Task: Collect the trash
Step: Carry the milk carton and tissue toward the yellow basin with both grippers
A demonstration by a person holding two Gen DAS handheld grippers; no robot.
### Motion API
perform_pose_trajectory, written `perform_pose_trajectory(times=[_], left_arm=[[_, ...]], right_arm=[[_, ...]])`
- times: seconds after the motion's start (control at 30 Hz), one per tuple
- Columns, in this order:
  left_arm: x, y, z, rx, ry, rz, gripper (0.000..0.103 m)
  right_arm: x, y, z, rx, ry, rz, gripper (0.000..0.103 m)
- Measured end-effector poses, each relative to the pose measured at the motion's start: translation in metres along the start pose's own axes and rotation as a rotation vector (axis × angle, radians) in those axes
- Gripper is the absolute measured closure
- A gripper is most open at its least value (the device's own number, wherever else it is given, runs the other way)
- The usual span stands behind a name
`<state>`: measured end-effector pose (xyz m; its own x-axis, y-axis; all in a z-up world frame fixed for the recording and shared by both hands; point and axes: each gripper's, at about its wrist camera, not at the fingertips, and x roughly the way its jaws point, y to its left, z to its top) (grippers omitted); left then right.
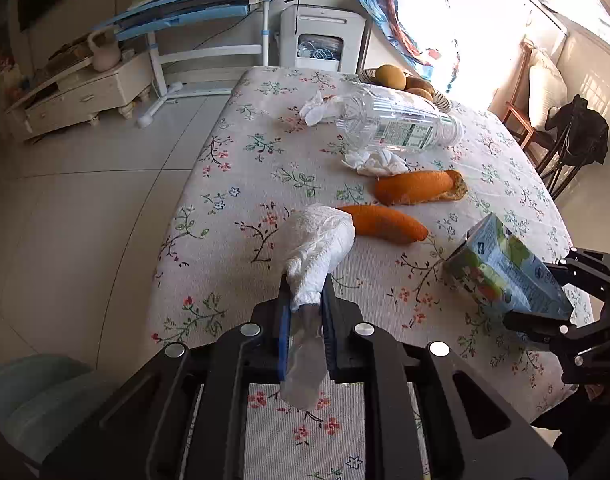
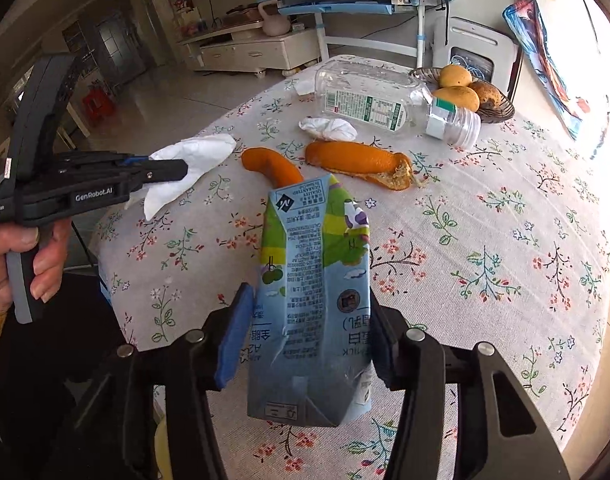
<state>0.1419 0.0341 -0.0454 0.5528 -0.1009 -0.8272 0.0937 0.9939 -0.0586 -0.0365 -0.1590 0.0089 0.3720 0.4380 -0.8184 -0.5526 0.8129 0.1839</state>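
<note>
From the left wrist, the left tongs [image 1: 305, 292] are pinched tight on one white tissue [image 1: 317, 240]; past their tips lie two orange peels [image 1: 385, 224], two more tissues [image 1: 379, 162], one clear bottle [image 1: 397, 124] and one fruit bowl [image 1: 441, 100], all on the flowery table [image 1: 233, 208]. From the right wrist, the right tongs [image 2: 305, 332] are half open and squeeze one milk carton [image 2: 313, 288]. The left tongs hang to their left, over the table edge, with one hand [image 2: 21, 260] gripping the handle.

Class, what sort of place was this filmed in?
Most likely a home living or dining room: a table under a floral tablecloth, a fruit basket on it, and a cream drawer cabinet across the tiled floor.
</note>
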Motion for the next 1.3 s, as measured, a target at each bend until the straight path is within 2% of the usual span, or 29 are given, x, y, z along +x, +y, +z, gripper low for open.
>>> perform_pose_trajectory(times=[0.07, 0.13, 0.2, 0.27, 0.4, 0.47, 0.5, 0.53, 0.57, 0.6, 0.63, 0.77, 0.97, 1.07, 1.3], left_arm=[[0.003, -0.007, -0.008, 0.019, 0.023, 0.010, 0.078], [0.004, -0.011, -0.012, 0.047, 0.018, 0.049, 0.061], [0.002, -0.012, -0.012, 0.059, 0.004, 0.071, 0.052], [0.003, -0.012, -0.010, 0.066, -0.004, 0.086, 0.048], [0.011, -0.023, -0.009, 0.148, -0.019, 0.175, 0.043], [0.015, -0.030, -0.012, 0.200, -0.023, 0.213, 0.043], [0.014, -0.033, -0.012, 0.209, -0.032, 0.210, 0.051], [0.014, -0.035, -0.012, 0.208, -0.025, 0.178, 0.069], [0.013, -0.038, -0.011, 0.207, -0.012, 0.146, 0.079], [0.012, -0.042, -0.012, 0.219, -0.010, 0.150, 0.086], [0.010, -0.045, -0.013, 0.235, -0.020, 0.162, 0.089], [-0.016, -0.051, -0.011, 0.197, -0.104, 0.101, 0.089], [-0.049, -0.058, -0.017, 0.148, -0.198, 0.083, 0.089], [-0.058, -0.061, -0.024, 0.118, -0.216, 0.065, 0.089], [-0.064, -0.067, -0.036, 0.162, -0.232, 0.075, 0.089]], right_arm=[[-0.001, 0.001, -0.001, 0.014, -0.003, -0.004, 0.051], [-0.002, 0.000, -0.002, 0.022, -0.005, -0.012, 0.051], [-0.003, -0.001, -0.004, 0.028, -0.011, -0.021, 0.050], [-0.003, -0.002, -0.003, 0.034, -0.014, -0.030, 0.048], [-0.004, 0.002, -0.006, 0.014, -0.015, -0.069, 0.041], [-0.002, 0.004, -0.007, 0.003, -0.014, -0.080, 0.041], [-0.001, 0.005, -0.007, -0.001, -0.009, -0.083, 0.047], [-0.001, 0.005, -0.007, -0.001, -0.009, -0.082, 0.047], [-0.002, 0.006, -0.007, -0.003, -0.011, -0.079, 0.047], [-0.003, 0.007, -0.007, -0.005, -0.015, -0.075, 0.047], [-0.005, 0.009, -0.007, -0.007, -0.024, -0.078, 0.047], [-0.020, 0.013, -0.006, -0.002, -0.081, -0.090, 0.047], [-0.043, 0.014, -0.017, 0.071, -0.157, -0.088, 0.047], [-0.049, 0.015, -0.022, 0.093, -0.181, -0.087, 0.047], [-0.047, 0.018, -0.021, 0.132, -0.206, -0.067, 0.047]])
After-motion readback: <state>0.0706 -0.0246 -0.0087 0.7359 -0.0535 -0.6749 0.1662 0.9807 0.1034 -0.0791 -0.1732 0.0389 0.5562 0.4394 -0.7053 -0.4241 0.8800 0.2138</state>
